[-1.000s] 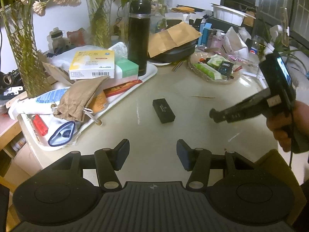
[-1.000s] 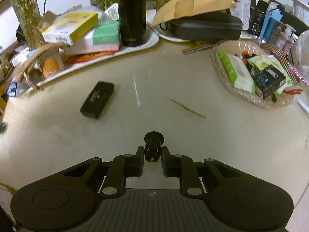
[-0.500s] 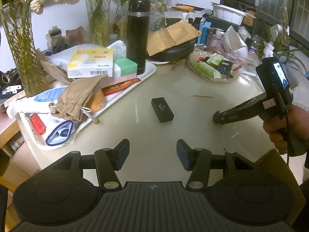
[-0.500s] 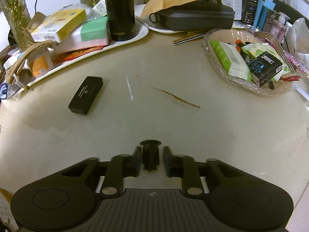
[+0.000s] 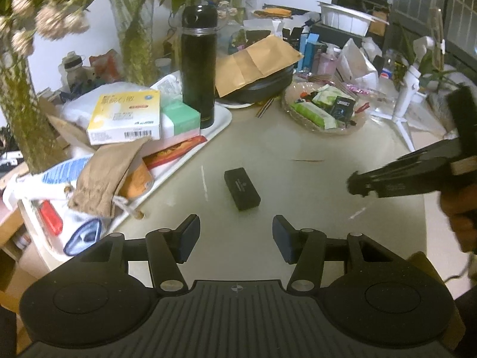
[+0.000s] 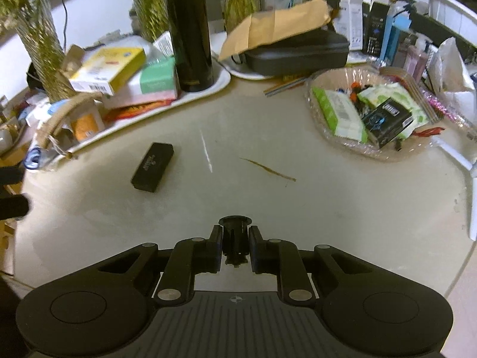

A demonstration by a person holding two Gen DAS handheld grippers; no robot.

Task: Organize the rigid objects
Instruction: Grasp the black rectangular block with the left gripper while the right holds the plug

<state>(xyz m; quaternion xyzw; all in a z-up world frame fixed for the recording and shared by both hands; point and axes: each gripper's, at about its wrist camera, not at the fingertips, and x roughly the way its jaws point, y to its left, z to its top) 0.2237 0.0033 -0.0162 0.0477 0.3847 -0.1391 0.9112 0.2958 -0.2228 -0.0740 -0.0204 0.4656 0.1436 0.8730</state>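
Centrally, clear bowl of green wet-wipe packs, black box.

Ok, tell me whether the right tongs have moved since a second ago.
Yes. In the left wrist view the right tongs have drawn back toward the right edge, away from the small black box on the table.

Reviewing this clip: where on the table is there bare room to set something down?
The bare table is open between the small black box, the clear dish of packets and the right gripper. A smaller patch lies between the box and the left gripper. The white tray and back edge are crowded.
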